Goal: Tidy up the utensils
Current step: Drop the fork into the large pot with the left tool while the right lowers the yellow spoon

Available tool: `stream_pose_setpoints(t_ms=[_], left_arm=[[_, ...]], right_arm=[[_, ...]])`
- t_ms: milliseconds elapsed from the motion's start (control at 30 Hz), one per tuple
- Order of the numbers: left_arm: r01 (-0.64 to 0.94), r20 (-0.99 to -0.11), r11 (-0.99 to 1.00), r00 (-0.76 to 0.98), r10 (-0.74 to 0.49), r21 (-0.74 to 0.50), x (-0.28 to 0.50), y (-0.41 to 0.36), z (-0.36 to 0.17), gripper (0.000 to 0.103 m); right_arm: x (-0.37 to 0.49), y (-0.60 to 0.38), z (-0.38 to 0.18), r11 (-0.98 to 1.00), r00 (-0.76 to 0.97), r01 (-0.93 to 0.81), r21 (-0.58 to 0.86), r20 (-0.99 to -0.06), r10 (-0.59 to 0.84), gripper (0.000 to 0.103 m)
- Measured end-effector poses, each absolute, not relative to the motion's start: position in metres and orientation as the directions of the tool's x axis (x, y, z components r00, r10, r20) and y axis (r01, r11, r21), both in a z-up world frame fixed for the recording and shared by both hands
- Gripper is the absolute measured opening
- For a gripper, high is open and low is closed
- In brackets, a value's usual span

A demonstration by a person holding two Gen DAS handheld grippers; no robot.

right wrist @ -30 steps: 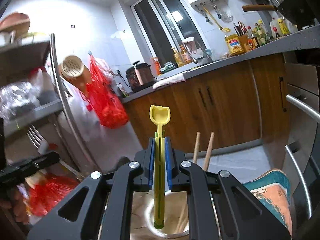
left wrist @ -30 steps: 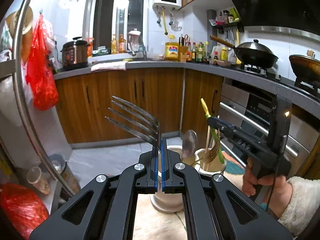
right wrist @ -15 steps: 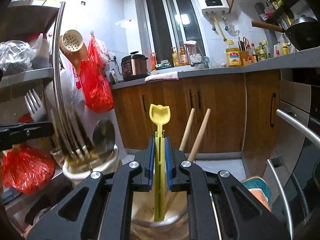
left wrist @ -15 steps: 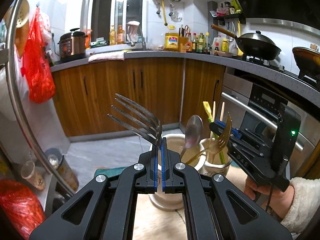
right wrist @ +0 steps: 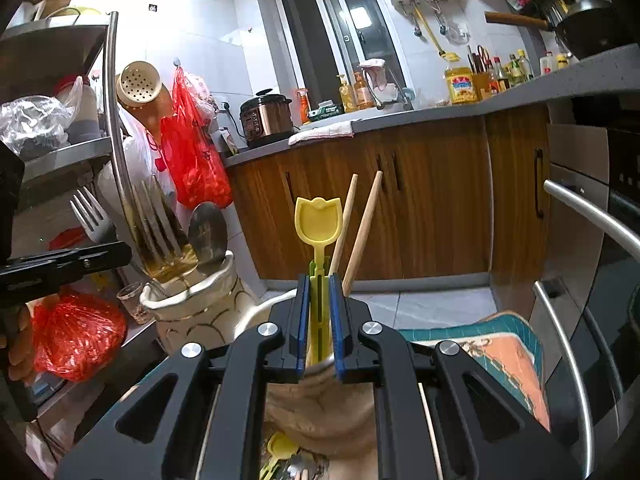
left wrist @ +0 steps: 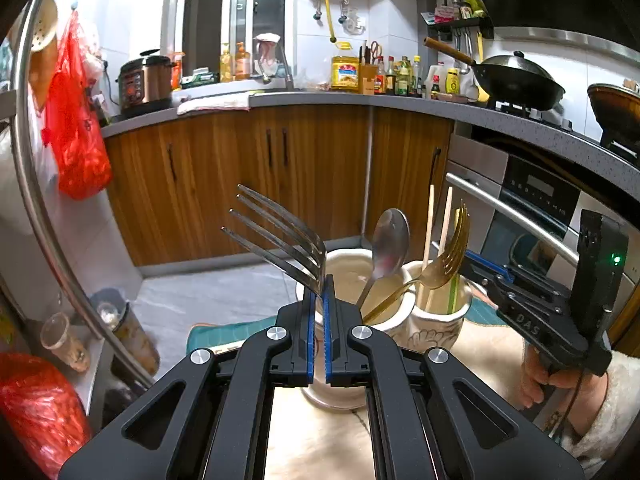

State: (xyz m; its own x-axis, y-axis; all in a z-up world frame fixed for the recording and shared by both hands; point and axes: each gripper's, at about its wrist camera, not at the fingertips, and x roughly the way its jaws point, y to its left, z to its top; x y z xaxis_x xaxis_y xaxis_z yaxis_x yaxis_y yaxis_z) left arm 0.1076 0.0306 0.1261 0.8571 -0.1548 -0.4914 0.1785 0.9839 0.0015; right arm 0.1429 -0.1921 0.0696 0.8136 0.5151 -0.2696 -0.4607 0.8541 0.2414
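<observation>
My left gripper (left wrist: 319, 292) is shut on the handle of a steel fork (left wrist: 280, 236), whose tines stick up and to the left. Just beyond it stands a cream ceramic holder (left wrist: 344, 258) with a steel spoon (left wrist: 390, 240) and a gold fork (left wrist: 452, 240) in it. A second holder (left wrist: 440, 320) to its right carries two wooden chopsticks (left wrist: 430, 232). My right gripper (right wrist: 319, 284) is shut on a yellow-green plastic spoon (right wrist: 318, 220), upright, its lower end down inside that second holder (right wrist: 320, 400) beside the chopsticks (right wrist: 360, 228).
A patterned mat (right wrist: 480, 344) lies under the holders. An oven with a steel handle (left wrist: 512, 216) stands to the right and wooden cabinets (left wrist: 240, 176) behind. A metal rack post (right wrist: 116, 140) and red bags (right wrist: 76, 332) are on the left. More utensils (right wrist: 280, 456) lie below the right gripper.
Both grippers have sunk. The right one has brought the yellow-green spoon lower into the holder with the chopsticks. The left one, still holding the steel fork, is a little lower over the cream holder.
</observation>
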Motion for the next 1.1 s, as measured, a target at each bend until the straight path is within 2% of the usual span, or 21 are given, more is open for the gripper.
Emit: stream_pose_setpoints(t_ms=[300,700,1100], left_arm=[[0.180,-0.500,0.984,0.853,-0.147,0.018,0.108,0.023,0.124,0.004],[0.195,-0.551,0.979,0.823,-0.135,0.051,0.117,0.010,0.116,0.006],[0.203,-0.569,0.977,0.812,-0.134,0.060,0.118,0.002,0.112,0.006]], right_arm=[[0.143,-0.204,0.073,0.828,0.797,-0.474,0.300,-0.254,0.548,0.010],[0.142,-0.204,0.071,0.839,0.770,-0.462,0.287,-0.340,0.540,0.010],[0.140,-0.205,0.069,0.849,0.764,-0.452,0.275,-0.373,0.527,0.010]])
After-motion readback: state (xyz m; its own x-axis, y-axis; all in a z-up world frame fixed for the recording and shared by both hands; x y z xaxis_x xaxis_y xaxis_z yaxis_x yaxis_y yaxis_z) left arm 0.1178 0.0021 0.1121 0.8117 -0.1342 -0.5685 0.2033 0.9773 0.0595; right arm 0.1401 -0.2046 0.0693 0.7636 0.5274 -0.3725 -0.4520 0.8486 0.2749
